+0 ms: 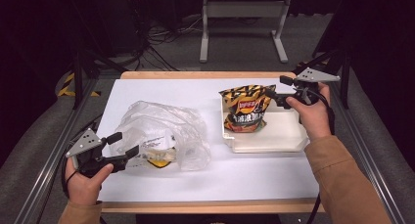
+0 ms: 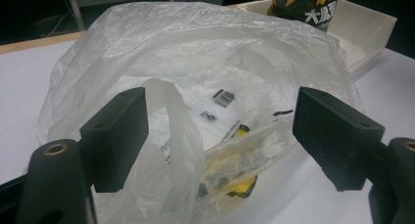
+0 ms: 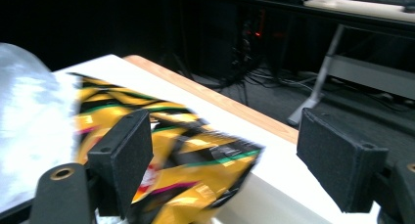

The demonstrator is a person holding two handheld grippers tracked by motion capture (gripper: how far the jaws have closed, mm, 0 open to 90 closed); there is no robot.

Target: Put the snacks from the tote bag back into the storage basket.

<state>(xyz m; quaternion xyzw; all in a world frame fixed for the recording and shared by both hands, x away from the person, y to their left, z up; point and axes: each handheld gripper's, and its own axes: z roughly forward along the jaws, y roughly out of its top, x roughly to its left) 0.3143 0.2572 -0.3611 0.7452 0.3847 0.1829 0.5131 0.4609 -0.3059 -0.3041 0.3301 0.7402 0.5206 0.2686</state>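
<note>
With both grippers gaping and empty, the right gripper (image 1: 278, 88) should back straight off the chip bag (image 1: 246, 108) standing in the tray (image 1: 288, 141) at centre right, while the left gripper (image 1: 123, 145) minds the plastic bag (image 1: 164, 131) at lower left.

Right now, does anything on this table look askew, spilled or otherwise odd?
Nothing is spilled or damaged. The chip bag stands propped at the white tray's far left corner, leaning rather than lying flat. The clear plastic bag lies crumpled, with a yellow packet inside. Both hand-held grippers are open, holding nothing.
</note>
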